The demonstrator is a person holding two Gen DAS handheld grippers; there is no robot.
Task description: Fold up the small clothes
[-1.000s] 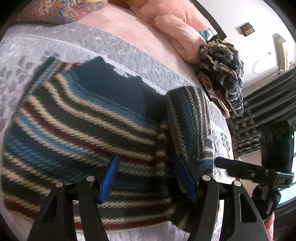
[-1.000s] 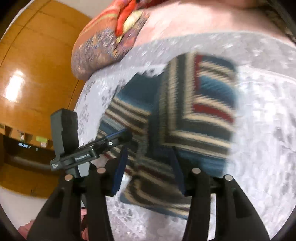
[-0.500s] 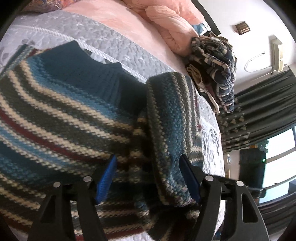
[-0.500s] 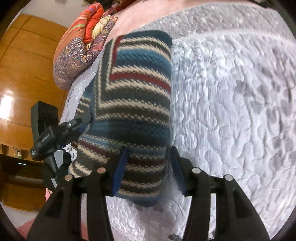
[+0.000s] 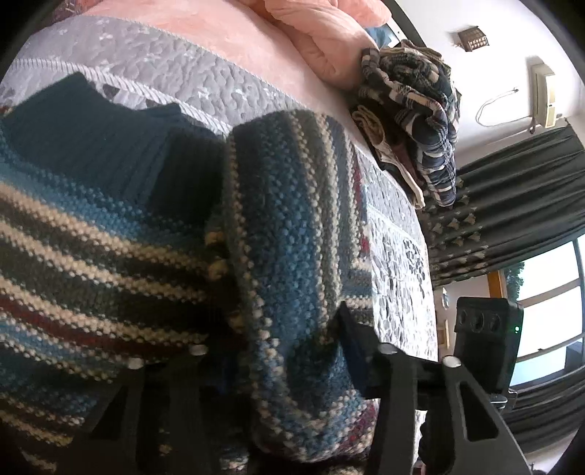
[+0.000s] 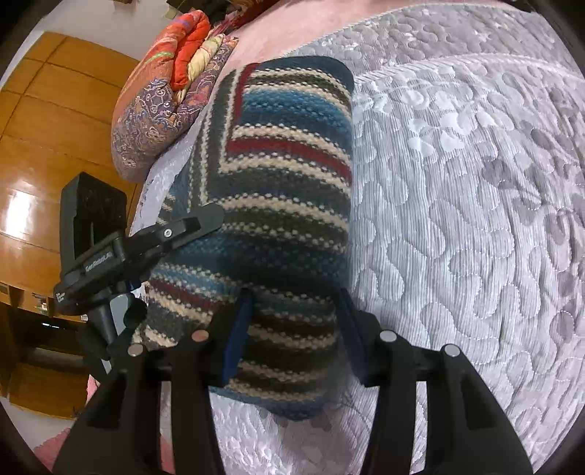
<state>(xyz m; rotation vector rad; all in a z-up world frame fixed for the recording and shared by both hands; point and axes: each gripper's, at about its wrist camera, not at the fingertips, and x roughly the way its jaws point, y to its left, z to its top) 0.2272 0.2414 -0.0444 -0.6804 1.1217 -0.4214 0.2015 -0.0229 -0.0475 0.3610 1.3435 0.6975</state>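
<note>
Sweater: striped knit sweater [image 6: 278, 204], folded, lying on the grey quilt [image 6: 457, 219].
Right gripper [image 6: 292, 329]: low over the sweater's near edge, fingers spread, cloth between them.
Left gripper [image 5: 281, 350]: fingers apart, straddling a sweater fold.

Home bedrm, quilted bed [image 6: 457, 219], curtains [image 5: 512, 190], wardrobe [image 6: 55, 128]

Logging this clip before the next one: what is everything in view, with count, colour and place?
striped sweater: 1, blue, cream, red, grey; on bedspread, partly folded
bedspread: 1, grey quilted; under sweater
pink blanket: 1, pink; beyond bedspread
plaid clothes pile: 1, navy and white; far bed edge
patterned quilt: 1, orange and purple; by wooden wardrobe
curtains: dark; by window
left gripper: black, blue fingers; fingers astride sweater
right gripper: same; astride sweater edge
</note>
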